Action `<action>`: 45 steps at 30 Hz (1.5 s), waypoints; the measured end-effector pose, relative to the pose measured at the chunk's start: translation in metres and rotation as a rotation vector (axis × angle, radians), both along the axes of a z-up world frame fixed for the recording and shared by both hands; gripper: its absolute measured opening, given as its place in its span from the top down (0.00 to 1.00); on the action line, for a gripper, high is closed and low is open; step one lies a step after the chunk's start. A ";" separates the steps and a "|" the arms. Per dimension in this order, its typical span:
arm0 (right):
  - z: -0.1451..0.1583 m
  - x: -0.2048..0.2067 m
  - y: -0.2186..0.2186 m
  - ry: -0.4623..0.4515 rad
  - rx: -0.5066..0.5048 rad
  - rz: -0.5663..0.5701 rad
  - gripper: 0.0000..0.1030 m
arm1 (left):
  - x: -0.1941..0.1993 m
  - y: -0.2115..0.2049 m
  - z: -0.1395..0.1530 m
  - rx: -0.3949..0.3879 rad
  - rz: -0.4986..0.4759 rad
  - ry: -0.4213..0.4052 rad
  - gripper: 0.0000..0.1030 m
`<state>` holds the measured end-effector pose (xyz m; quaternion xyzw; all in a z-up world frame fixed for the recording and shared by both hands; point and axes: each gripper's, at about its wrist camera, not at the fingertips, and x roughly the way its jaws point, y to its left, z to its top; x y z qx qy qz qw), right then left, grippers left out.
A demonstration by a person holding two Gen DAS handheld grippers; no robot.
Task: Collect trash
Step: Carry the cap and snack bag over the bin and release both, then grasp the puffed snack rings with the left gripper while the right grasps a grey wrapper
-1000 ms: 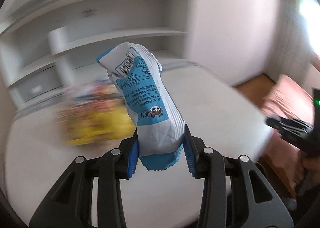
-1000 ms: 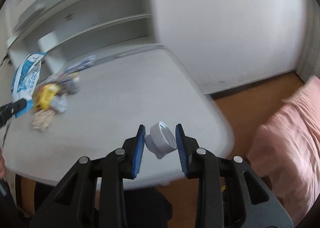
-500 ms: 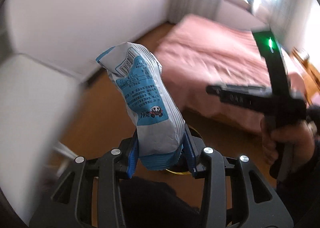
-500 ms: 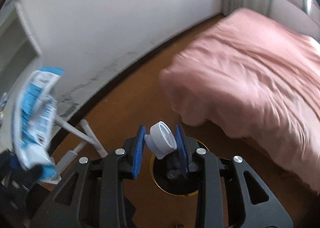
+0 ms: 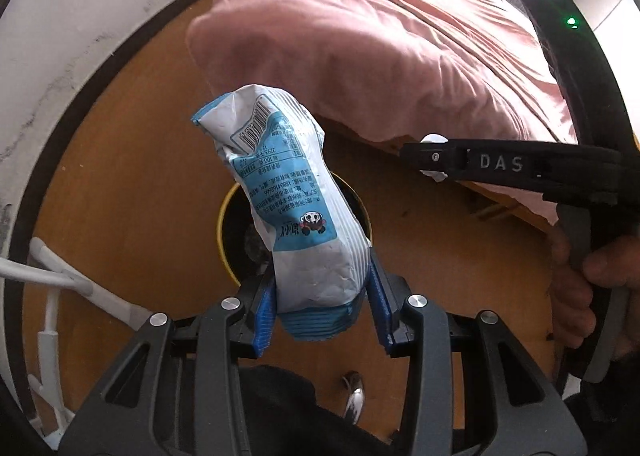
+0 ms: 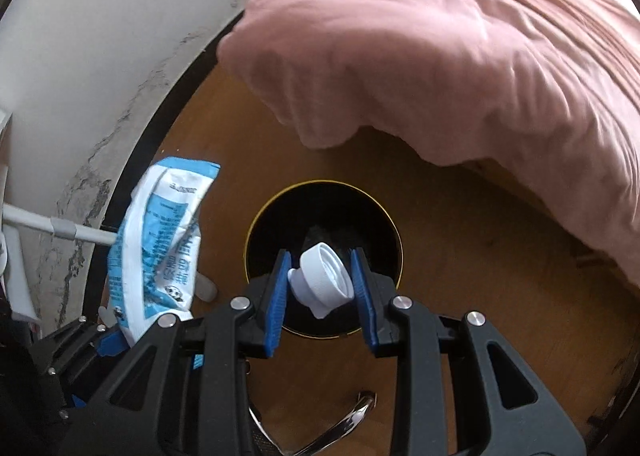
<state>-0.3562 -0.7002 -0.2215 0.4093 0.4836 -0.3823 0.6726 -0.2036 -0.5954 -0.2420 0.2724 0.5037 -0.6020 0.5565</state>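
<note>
My left tongs (image 5: 322, 310) squeeze the bottom of a blue and white snack bag (image 5: 288, 207). The bag sticks up and away from the blue pads. It has a black barcode near its top, small rows of print I cannot read, and a little cartoon panda lower down. Right past the bag, under my left tongs, is the round black trash bin (image 5: 228, 223) with a yellow rim. It stands on the brown wood floor (image 5: 120, 175).

My right tongs (image 6: 322, 290) pinch a small white plastic cap (image 6: 322, 280) between the blue pads. The cap hangs right over the open mouth of the bin (image 6: 260, 232). From here the snack bag (image 6: 156, 252) is off to the left of my right tongs, beside the bin.

From the left view, the side of my right tongs (image 5: 500, 167) shows the letters "DAS", and a green light glows on top. My hand (image 5: 576, 288) holds the handle. A pink blanket (image 6: 440, 55) lies beyond the bin.
</note>
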 end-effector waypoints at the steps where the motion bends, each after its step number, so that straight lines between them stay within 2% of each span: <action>1: 0.002 0.000 -0.001 -0.001 0.001 -0.004 0.70 | 0.002 0.000 -0.001 0.000 -0.001 0.005 0.61; 3: 0.001 0.000 -0.003 -0.004 0.000 -0.008 0.70 | 0.000 -0.003 -0.001 -0.008 -0.004 0.004 0.56; 5: 0.001 0.001 -0.003 -0.009 0.002 -0.008 0.70 | -0.001 -0.003 0.002 -0.023 -0.011 -0.003 0.44; 7: 0.000 0.002 -0.006 -0.012 0.005 -0.007 0.70 | -0.002 -0.006 0.004 -0.033 -0.015 -0.022 0.36; 12: -0.001 0.004 -0.007 -0.022 0.010 0.004 0.69 | 0.003 -0.001 0.012 -0.042 -0.004 -0.038 0.34; 16: 0.000 0.012 -0.004 -0.022 0.009 0.027 0.69 | 0.009 0.009 0.023 -0.062 0.010 -0.065 0.26; 17: 0.000 0.014 -0.004 -0.023 0.009 0.033 0.67 | 0.012 0.013 0.029 -0.073 0.014 -0.074 0.24; 20: 0.006 0.021 -0.002 -0.033 -0.014 0.042 0.40 | 0.017 0.023 0.042 -0.091 0.030 -0.090 0.18; 26: 0.038 0.046 0.009 -0.052 -0.101 0.078 0.38 | 0.033 0.059 0.093 -0.147 0.090 -0.135 0.16; 29: 0.073 0.069 0.027 -0.078 -0.193 0.129 0.38 | 0.046 0.092 0.132 -0.209 0.140 -0.156 0.13; 32: 0.116 0.101 0.057 -0.130 -0.297 0.209 0.35 | 0.069 0.134 0.170 -0.255 0.220 -0.204 0.12; 35: 0.156 0.140 0.095 -0.211 -0.356 0.317 0.34 | 0.102 0.187 0.200 -0.278 0.336 -0.260 0.11; 36: 0.165 0.151 0.108 -0.240 -0.363 0.357 0.33 | 0.120 0.214 0.211 -0.285 0.401 -0.288 0.11; 39: 0.190 0.197 0.156 -0.325 -0.359 0.511 0.33 | 0.157 0.273 0.226 -0.284 0.540 -0.335 0.11; 45: 0.214 0.296 0.273 -0.433 -0.299 0.871 0.33 | 0.226 0.400 0.233 -0.199 0.873 -0.424 0.11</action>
